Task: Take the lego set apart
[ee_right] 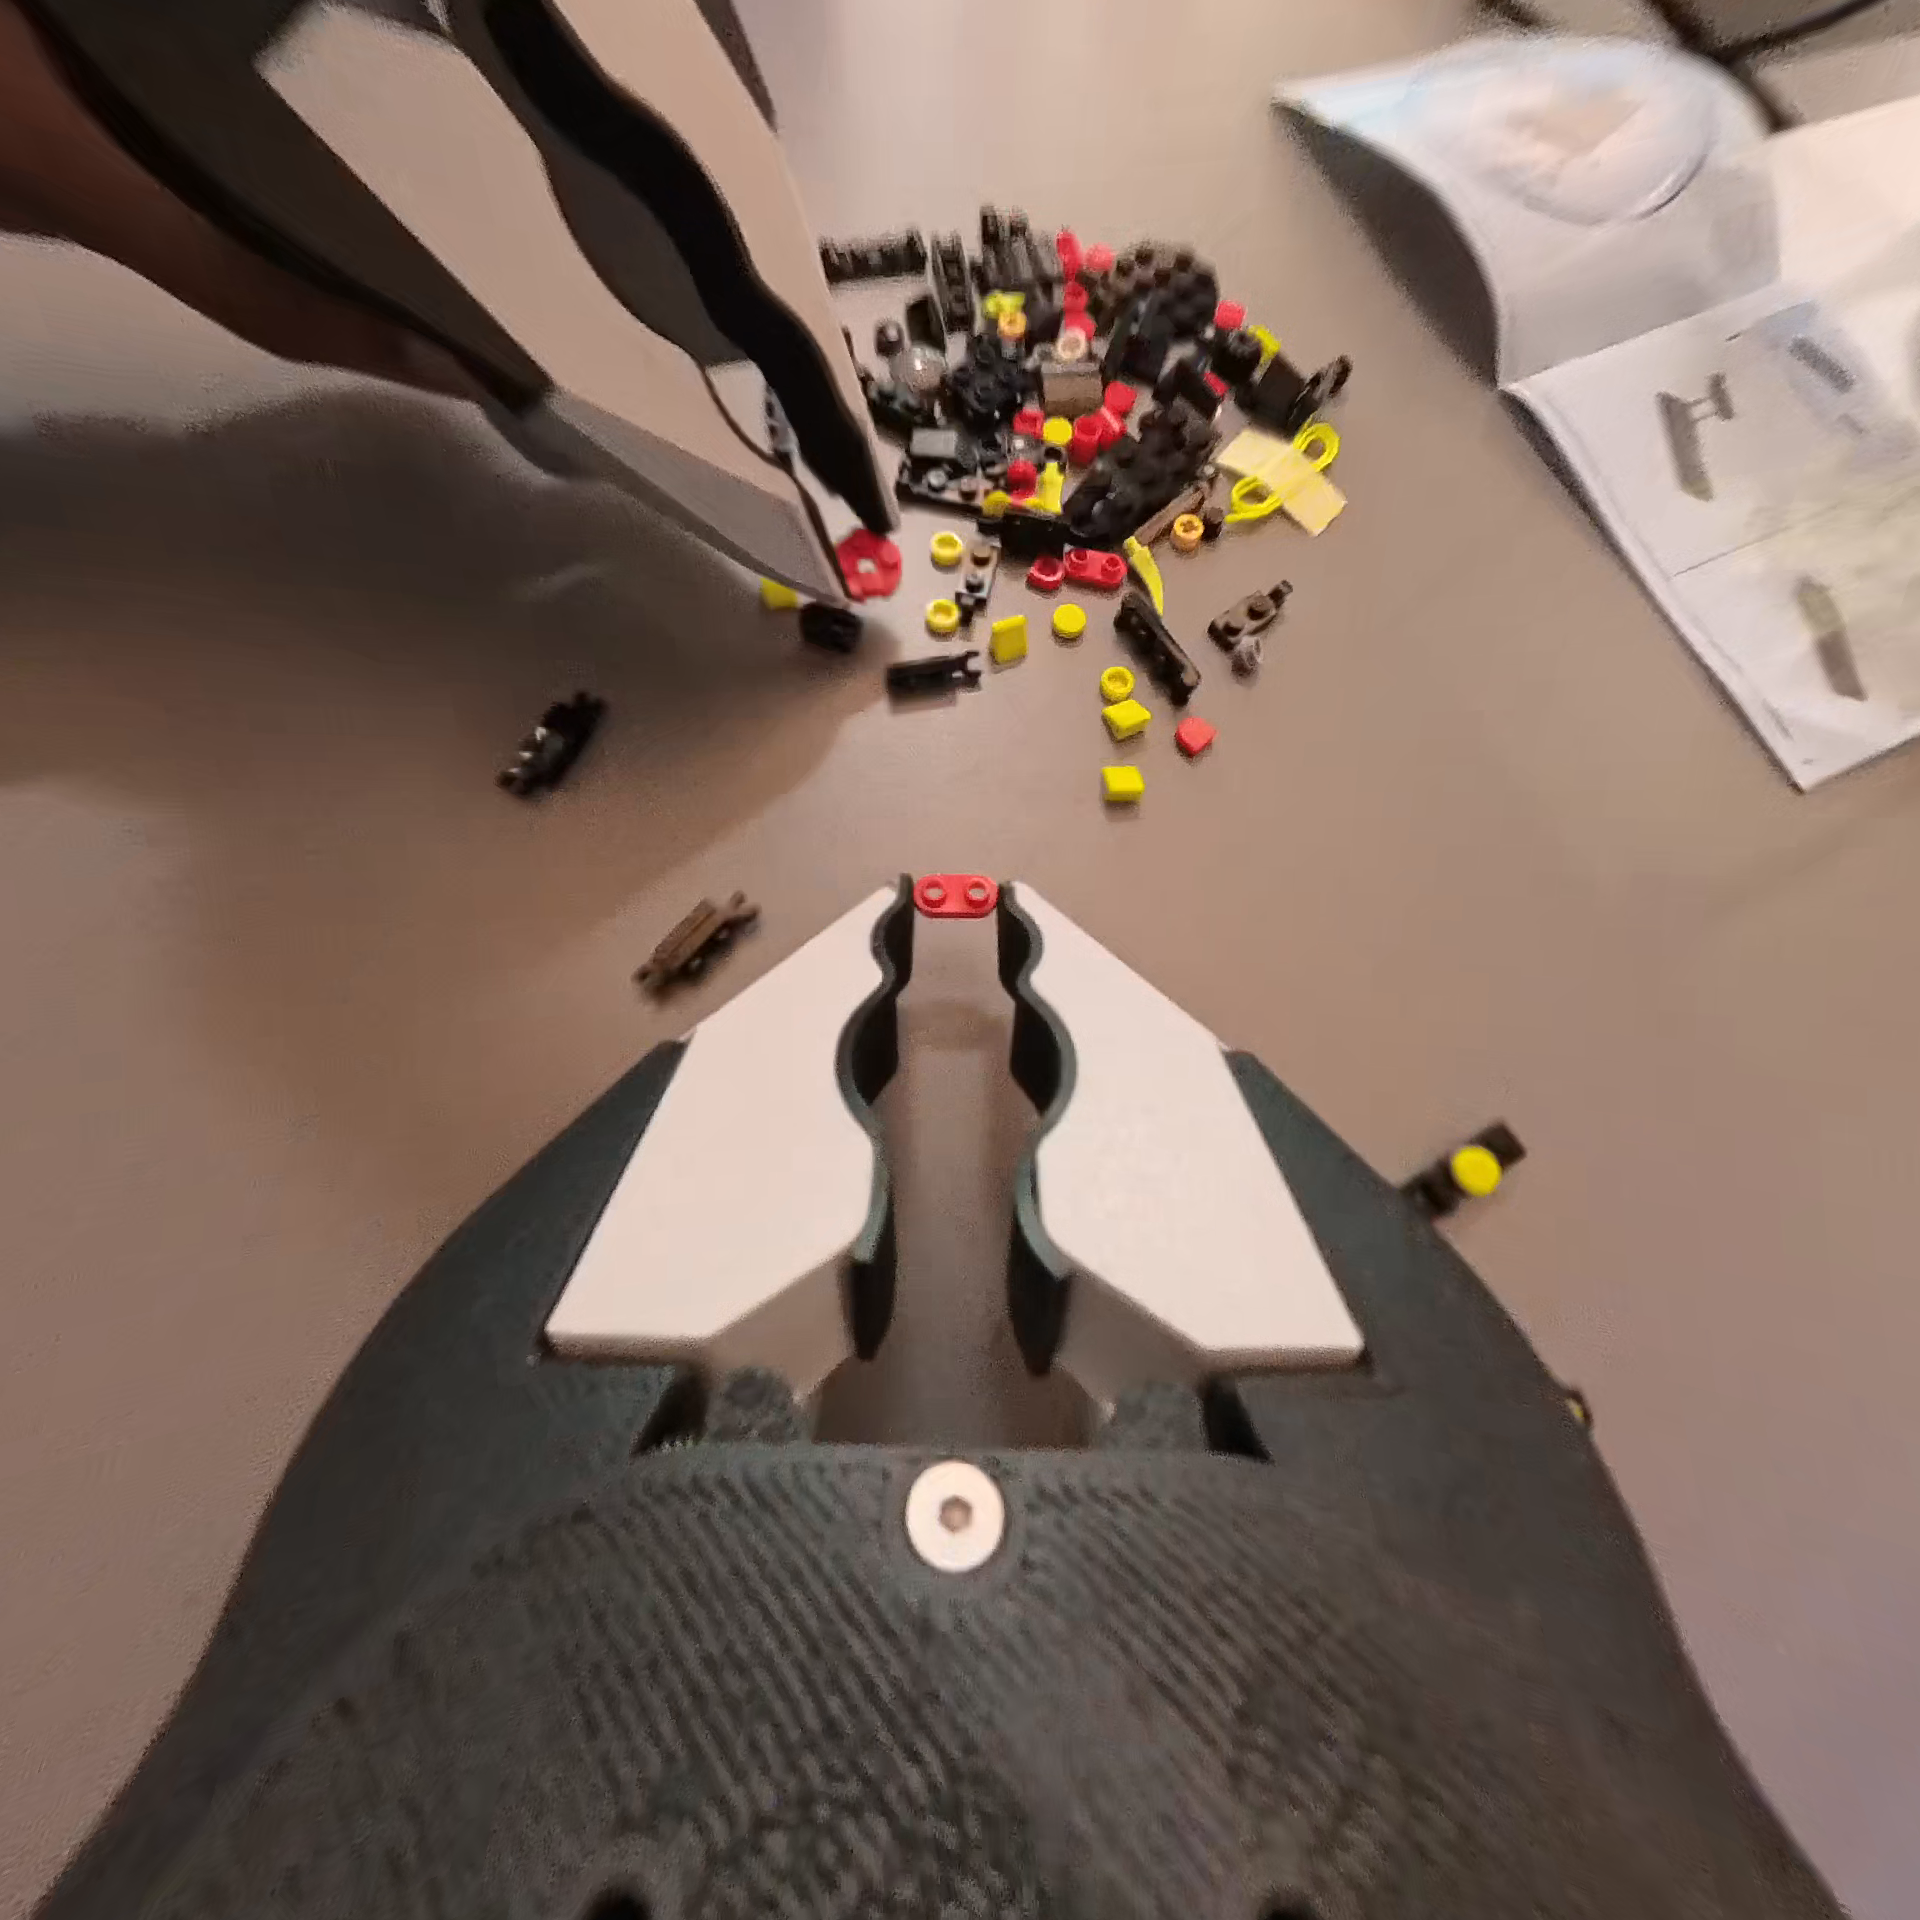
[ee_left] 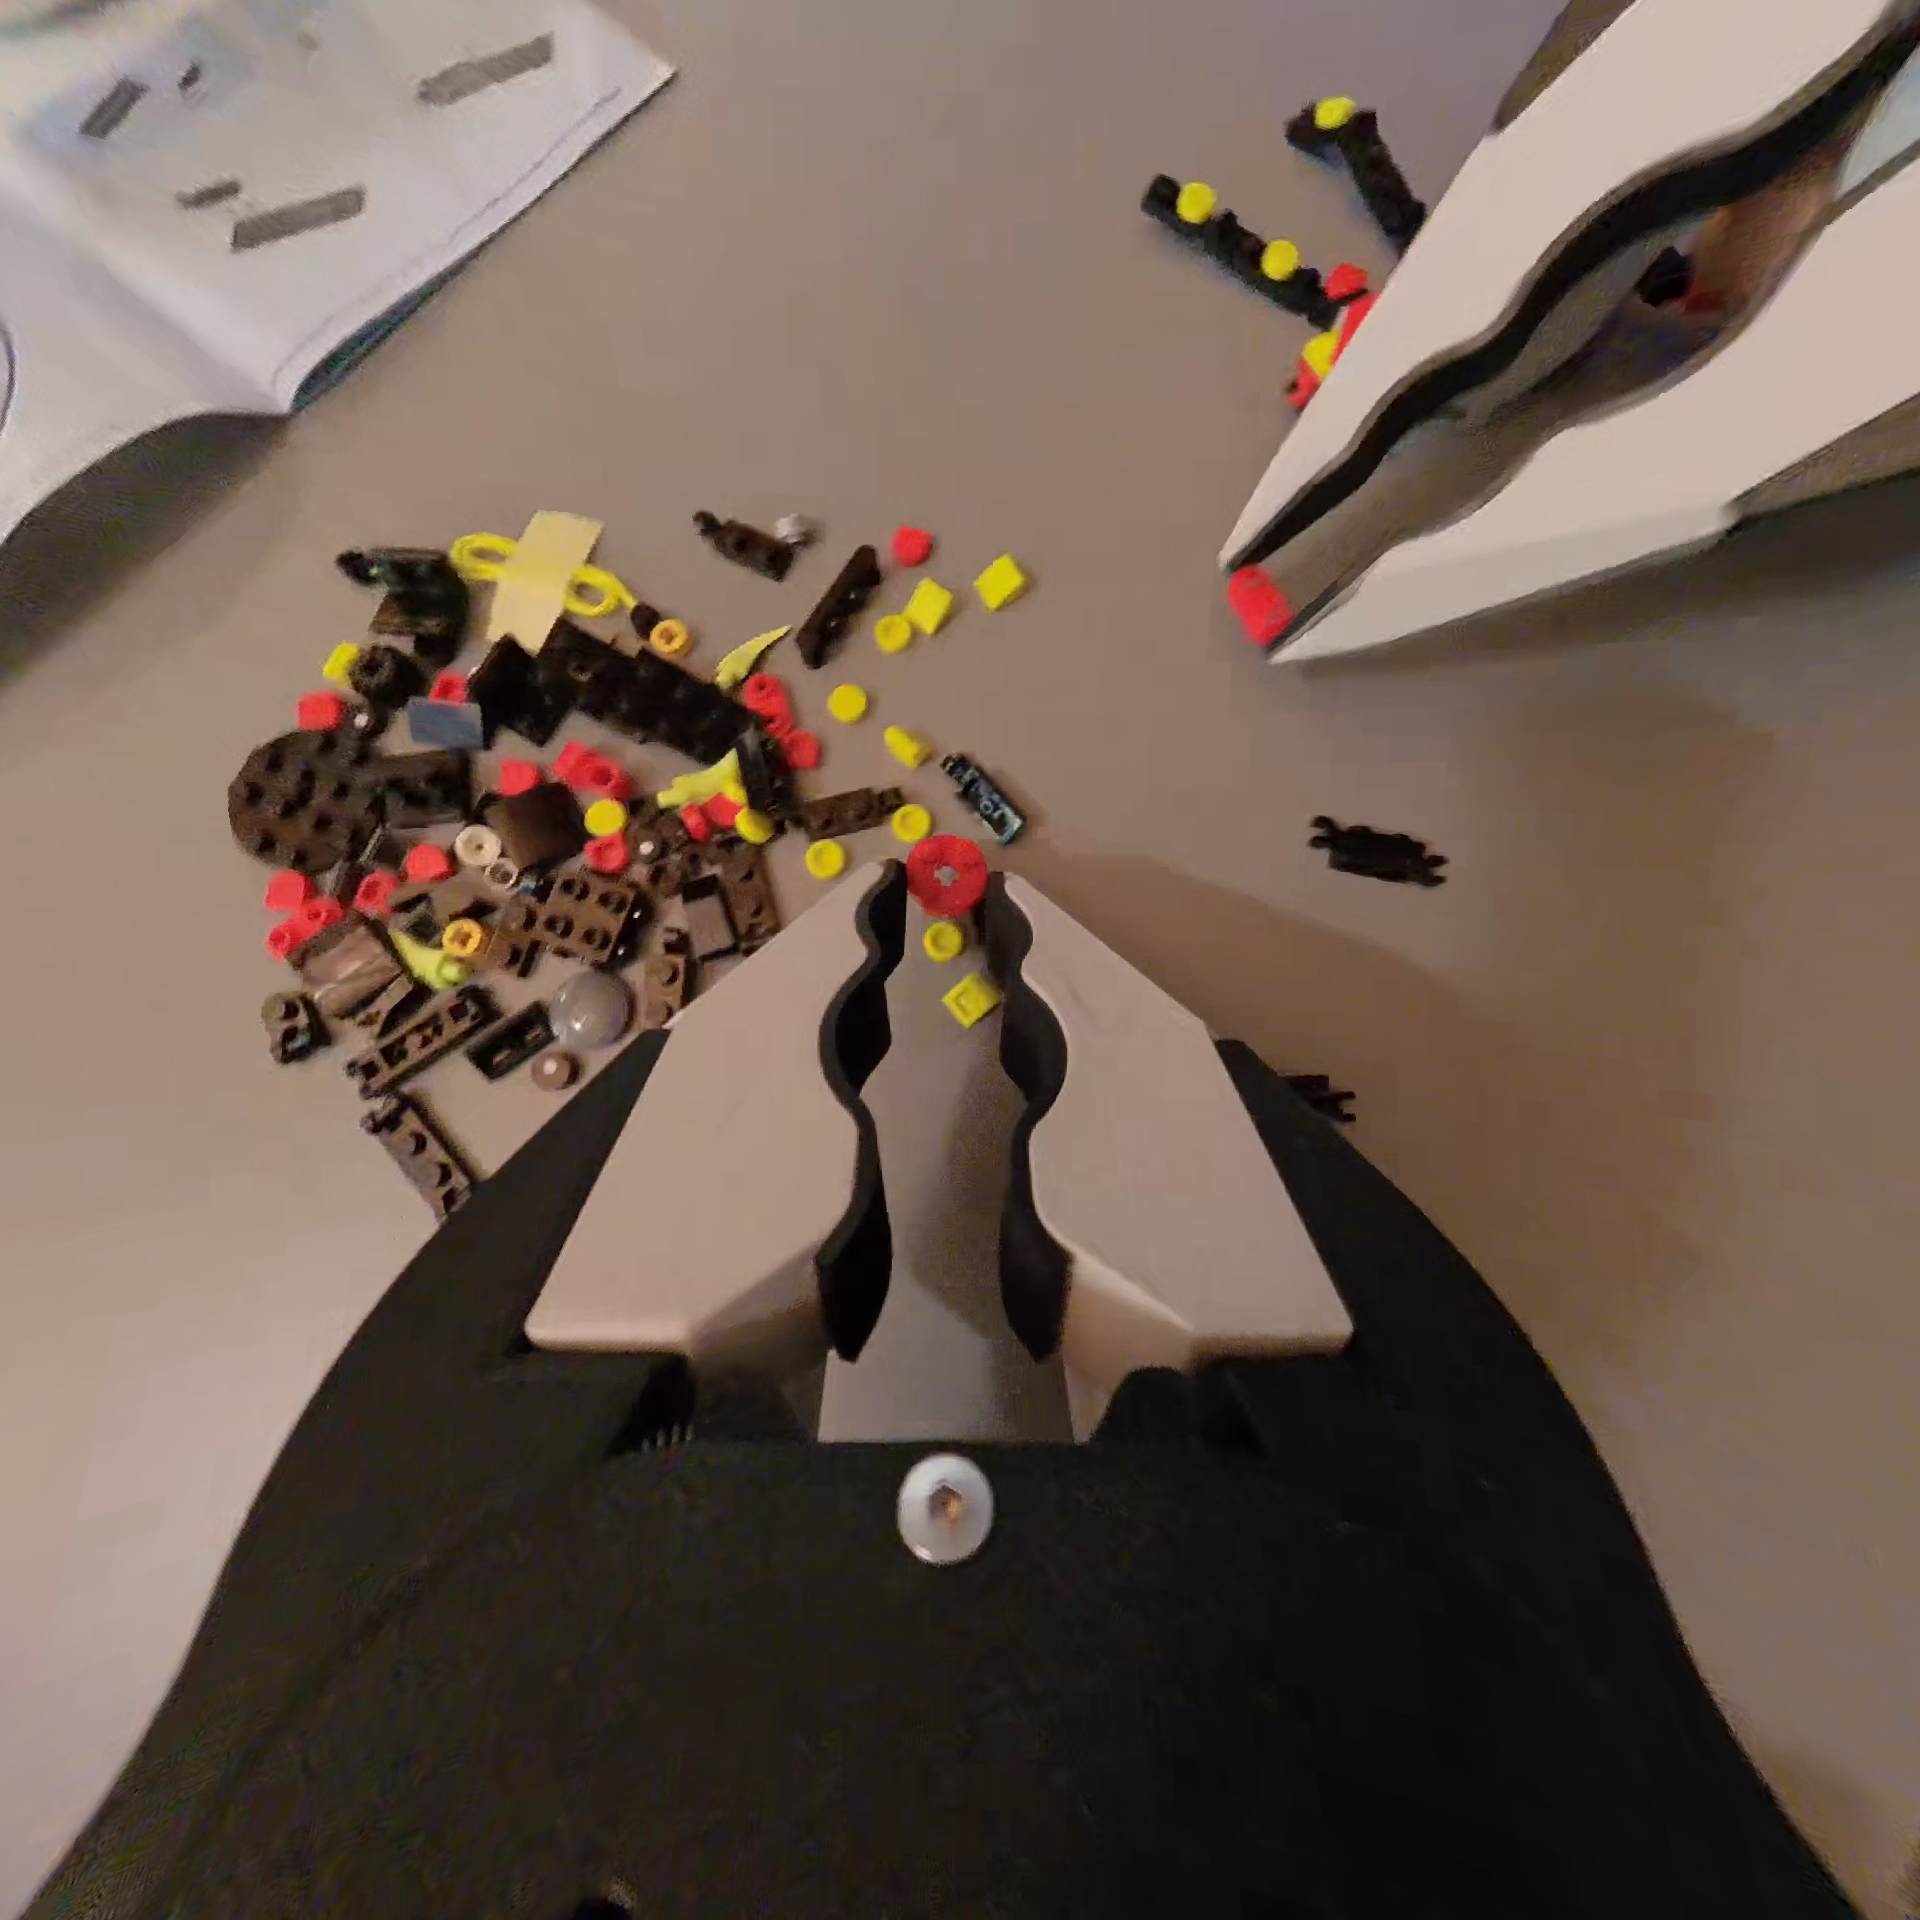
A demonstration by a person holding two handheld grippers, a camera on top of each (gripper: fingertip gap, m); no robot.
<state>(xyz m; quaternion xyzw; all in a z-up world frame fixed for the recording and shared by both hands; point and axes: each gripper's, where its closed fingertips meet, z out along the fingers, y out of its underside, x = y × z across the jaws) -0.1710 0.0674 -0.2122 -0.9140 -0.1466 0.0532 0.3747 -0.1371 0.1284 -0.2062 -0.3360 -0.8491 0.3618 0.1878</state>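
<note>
- left claw (ee_left: 943, 878) is clamped on a round red piece (ee_left: 945, 875), right at its tips, just over the near right edge of the loose pile (ee_left: 520, 790) on the worktop (ee_left: 1039, 416)
- right claw (ee_right: 956, 896) is pinched on a small red plate with 2 holes (ee_right: 956, 896), held clear of the pile, which sits further out in that view
- what's left of the lego set looks like the black strip with yellow studs (ee_left: 1242, 249) at the far right in the left view, half hidden behind the right claw, so I'd say mostly done
- my guess: both pieces are headed for the pile. Get low before letting go, tiny round bits roll, and don't open wide or you'll nudge the yellow studs (ee_left: 943, 940) right under the left tips
- no bin, tray or box anywhere, everything's just loose on the worktop
- open instruction booklet (ee_left: 260, 208) lies far left, well apart from the pile
</note>
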